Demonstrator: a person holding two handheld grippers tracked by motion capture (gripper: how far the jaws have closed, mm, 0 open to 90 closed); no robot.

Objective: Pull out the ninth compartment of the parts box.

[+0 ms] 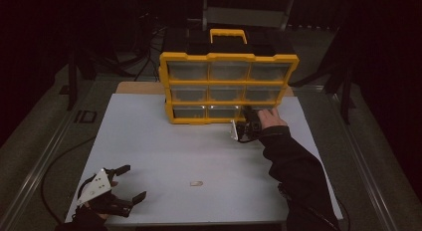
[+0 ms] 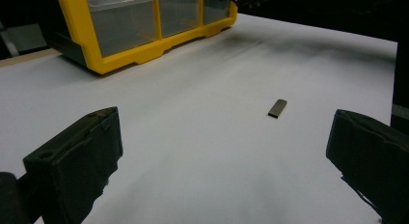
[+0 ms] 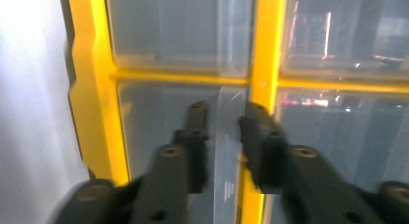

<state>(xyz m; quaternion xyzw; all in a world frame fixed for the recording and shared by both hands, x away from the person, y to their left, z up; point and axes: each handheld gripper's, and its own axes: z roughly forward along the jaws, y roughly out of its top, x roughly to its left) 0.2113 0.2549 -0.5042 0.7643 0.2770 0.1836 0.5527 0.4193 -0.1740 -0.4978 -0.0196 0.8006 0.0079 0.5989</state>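
A yellow organizer (image 1: 229, 82) with clear drawers stands upright at the far middle of the white table (image 1: 164, 146). My right gripper (image 1: 247, 114) reaches into its bottom right drawer. In the right gripper view the two black jaws of the right gripper (image 3: 224, 113) press on either side of the drawer's clear handle tab (image 3: 226, 137), beside a yellow bar of the organizer (image 3: 263, 50). My left gripper (image 1: 134, 181) hovers wide open at the near left corner. A small flat metal piece (image 1: 197, 182) lies on the table to its right; the left gripper (image 2: 224, 132) frames the metal piece (image 2: 278, 108).
A black case with a yellow carry handle (image 1: 228, 36) sits behind the organizer. The organizer (image 2: 144, 52) stands far off in the left gripper view. Metal rails (image 1: 45, 156) run along both sides of the table. A cable (image 1: 54, 166) trails off the left edge.
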